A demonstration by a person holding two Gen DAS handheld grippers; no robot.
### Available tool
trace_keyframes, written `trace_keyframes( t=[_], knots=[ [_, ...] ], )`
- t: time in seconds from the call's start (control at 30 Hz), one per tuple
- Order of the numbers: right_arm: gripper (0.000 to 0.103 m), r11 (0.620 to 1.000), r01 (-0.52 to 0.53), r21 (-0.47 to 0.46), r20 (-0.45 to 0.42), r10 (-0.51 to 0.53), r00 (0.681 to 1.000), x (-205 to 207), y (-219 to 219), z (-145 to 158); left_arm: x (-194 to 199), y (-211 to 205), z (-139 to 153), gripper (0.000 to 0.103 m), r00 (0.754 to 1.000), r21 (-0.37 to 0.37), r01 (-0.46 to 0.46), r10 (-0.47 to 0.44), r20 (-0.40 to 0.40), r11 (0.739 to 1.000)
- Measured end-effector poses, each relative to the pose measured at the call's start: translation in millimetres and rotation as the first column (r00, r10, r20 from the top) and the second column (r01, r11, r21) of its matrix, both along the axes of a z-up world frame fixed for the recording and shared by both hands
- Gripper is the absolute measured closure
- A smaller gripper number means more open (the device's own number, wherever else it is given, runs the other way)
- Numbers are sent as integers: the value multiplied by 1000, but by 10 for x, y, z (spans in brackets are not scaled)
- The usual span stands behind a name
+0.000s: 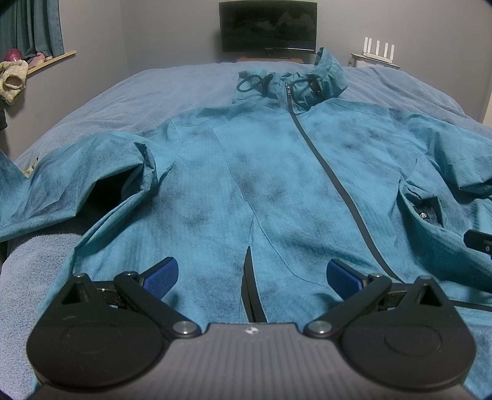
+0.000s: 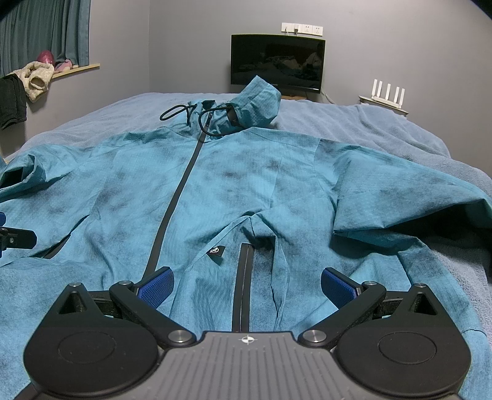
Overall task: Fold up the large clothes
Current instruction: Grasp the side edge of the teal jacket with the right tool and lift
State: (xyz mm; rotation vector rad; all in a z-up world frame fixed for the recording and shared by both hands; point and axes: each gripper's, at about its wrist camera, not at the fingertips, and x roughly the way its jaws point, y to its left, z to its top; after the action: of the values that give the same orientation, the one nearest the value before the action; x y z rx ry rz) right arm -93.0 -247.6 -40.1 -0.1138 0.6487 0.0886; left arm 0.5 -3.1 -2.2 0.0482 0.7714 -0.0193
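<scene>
A teal hooded jacket [image 1: 261, 172] lies face up and spread out on the bed, its black front zipper [image 1: 326, 166] closed, hood and drawcords at the far end. It also fills the right wrist view [image 2: 233, 190]. My left gripper [image 1: 250, 274] is open and empty, hovering over the jacket's left hem by a pocket zipper [image 1: 249, 286]. My right gripper [image 2: 246, 284] is open and empty over the right hem and its pocket zipper [image 2: 244, 277]. The right gripper's tip shows in the left wrist view [image 1: 478, 243]; the left gripper's tip shows in the right wrist view [image 2: 15, 238].
The bed has a grey-blue cover [image 1: 123, 92]. A dark monitor [image 1: 267, 26] stands behind the bed, with a white router [image 1: 378, 49] to its right. A window ledge with soft toys [image 1: 18, 74] and a curtain is at the left.
</scene>
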Motion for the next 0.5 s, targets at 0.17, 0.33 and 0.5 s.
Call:
trace_keyframes(
  t=[0.17,0.33,0.5],
  knots=[
    [0,1000,-5,14,30,5,1000,-32,-4,56,11,13,-23,0,1000,-3,-1,1,4,1000],
    [0,997,-3,74,169,-9,985,-207,-86,303,-10,57,144,0,994,-47,7,-2,108,999],
    [0,988,49,147,319,-94,943,-399,-327,728,62,150,485,0,968,-68,35,-17,250,997]
  ],
)
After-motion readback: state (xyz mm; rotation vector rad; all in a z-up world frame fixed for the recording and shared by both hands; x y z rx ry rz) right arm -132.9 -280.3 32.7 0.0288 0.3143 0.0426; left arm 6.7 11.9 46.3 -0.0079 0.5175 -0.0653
